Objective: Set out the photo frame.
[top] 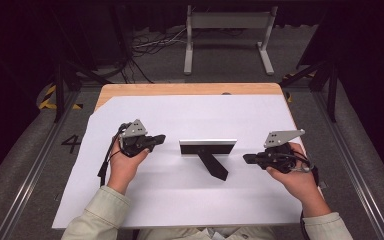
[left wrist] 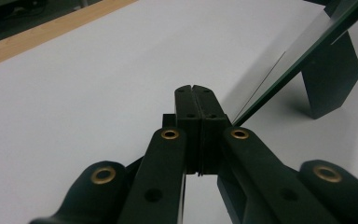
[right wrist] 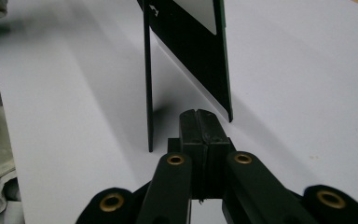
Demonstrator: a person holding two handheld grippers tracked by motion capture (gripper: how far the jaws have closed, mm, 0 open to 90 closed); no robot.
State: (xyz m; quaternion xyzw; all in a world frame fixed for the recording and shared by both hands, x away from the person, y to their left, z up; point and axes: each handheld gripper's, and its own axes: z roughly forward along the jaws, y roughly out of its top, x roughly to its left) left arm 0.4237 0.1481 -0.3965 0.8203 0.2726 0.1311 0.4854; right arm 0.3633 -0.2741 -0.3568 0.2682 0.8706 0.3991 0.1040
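Left gripper [top: 161, 137], right gripper [top: 246, 158] — both closed (empty), flanking picture frame [top: 208, 148].

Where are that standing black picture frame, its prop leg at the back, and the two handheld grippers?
picture frame [top: 208, 148], high view, its back panel.
prop leg [top: 213, 165], high view, mid-leg.
left gripper [top: 158, 138], high view, shut jaw tips.
right gripper [top: 247, 158], high view, shut jaw tips.

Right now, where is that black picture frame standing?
In the high view the picture frame stands near the middle of the white sheet, propped on its back leg, between the left gripper and the right gripper.
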